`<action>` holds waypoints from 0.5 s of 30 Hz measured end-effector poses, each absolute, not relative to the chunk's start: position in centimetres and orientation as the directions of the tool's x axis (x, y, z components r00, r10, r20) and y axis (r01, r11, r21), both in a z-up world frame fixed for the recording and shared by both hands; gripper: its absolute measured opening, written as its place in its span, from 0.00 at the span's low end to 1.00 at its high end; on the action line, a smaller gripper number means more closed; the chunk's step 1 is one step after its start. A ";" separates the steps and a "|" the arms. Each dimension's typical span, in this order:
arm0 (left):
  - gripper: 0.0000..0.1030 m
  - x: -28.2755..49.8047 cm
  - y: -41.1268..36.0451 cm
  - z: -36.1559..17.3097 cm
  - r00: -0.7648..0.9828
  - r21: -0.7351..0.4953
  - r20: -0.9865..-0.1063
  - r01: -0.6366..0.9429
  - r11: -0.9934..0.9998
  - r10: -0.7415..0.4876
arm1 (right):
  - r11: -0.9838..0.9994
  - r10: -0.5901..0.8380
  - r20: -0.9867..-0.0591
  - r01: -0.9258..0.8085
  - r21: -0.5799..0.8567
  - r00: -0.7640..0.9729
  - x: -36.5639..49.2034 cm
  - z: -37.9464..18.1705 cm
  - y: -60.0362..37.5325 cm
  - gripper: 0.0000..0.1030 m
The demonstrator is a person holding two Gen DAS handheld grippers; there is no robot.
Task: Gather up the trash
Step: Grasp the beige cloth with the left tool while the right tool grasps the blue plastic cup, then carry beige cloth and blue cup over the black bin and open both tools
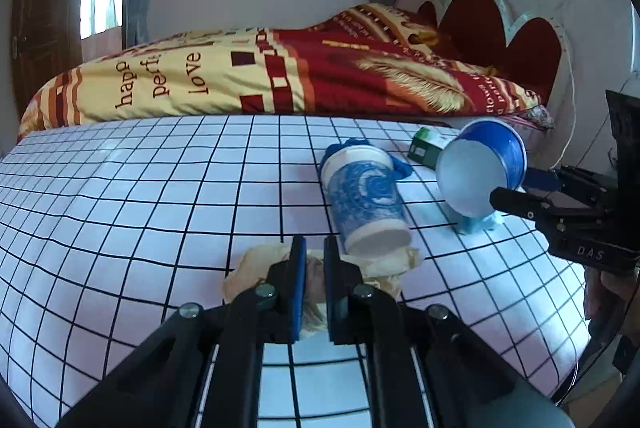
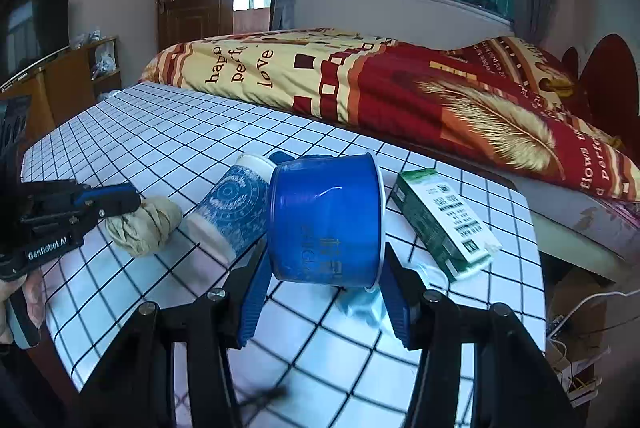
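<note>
My left gripper (image 1: 315,260) is shut on a crumpled beige paper wad (image 1: 256,264), just in front of a blue-patterned paper cup (image 1: 364,200) that lies on its side. In the right wrist view the wad (image 2: 144,224) hangs at the left gripper (image 2: 134,202) tips. My right gripper (image 2: 326,256) is shut on a blue bowl (image 2: 324,216), tipped on its side. From the left wrist view the bowl's white inside (image 1: 480,168) faces me, with the right gripper (image 1: 516,188) behind it. A green carton (image 2: 444,220) lies to the bowl's right.
A white, black-gridded tablecloth (image 1: 140,188) covers the table. A light blue crumpled scrap (image 2: 360,302) lies under the bowl, and something dark blue (image 1: 402,168) sits behind the cup. A bed with a red-and-yellow quilt (image 2: 360,84) runs along the far edge. Cables (image 2: 576,324) lie on the floor at the right.
</note>
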State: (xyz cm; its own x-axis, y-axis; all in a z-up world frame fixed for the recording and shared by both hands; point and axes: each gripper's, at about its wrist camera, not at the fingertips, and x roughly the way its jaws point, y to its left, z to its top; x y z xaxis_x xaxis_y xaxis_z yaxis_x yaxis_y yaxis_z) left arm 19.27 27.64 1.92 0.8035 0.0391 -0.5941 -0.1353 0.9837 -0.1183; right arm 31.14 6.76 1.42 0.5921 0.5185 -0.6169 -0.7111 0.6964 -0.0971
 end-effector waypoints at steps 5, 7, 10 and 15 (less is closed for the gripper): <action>0.09 17.4 26.2 2.9 0.827 -0.136 -0.563 -0.107 0.985 0.012 | 0.711 0.516 -0.599 -0.696 -0.099 0.613 28.8 2.3 3.6 0.53; 0.09 16.8 25.4 3.2 0.831 -0.140 -0.556 -0.093 0.986 0.000 | 0.721 0.513 -0.593 -0.686 -0.094 0.620 27.8 2.5 1.9 0.53; 0.09 16.0 24.1 3.4 0.836 -0.145 -0.548 -0.073 0.987 -0.018 | 0.737 0.501 -0.591 -0.669 -0.091 0.632 26.5 2.7 -0.2 0.53; 0.09 14.6 21.4 4.0 0.842 -0.139 -0.537 -0.024 0.990 -0.055 | 0.767 0.477 -0.585 -0.636 -0.088 0.656 24.5 3.0 -4.3 0.53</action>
State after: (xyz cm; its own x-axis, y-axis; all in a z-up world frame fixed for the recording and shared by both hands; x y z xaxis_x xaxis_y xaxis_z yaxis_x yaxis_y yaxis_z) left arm 14.62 21.43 3.96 0.8420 -0.0548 -0.5366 -0.0244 0.9899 -0.1393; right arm 24.49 -4.28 2.98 0.6560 0.4768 -0.5851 -0.6359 0.7667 -0.0882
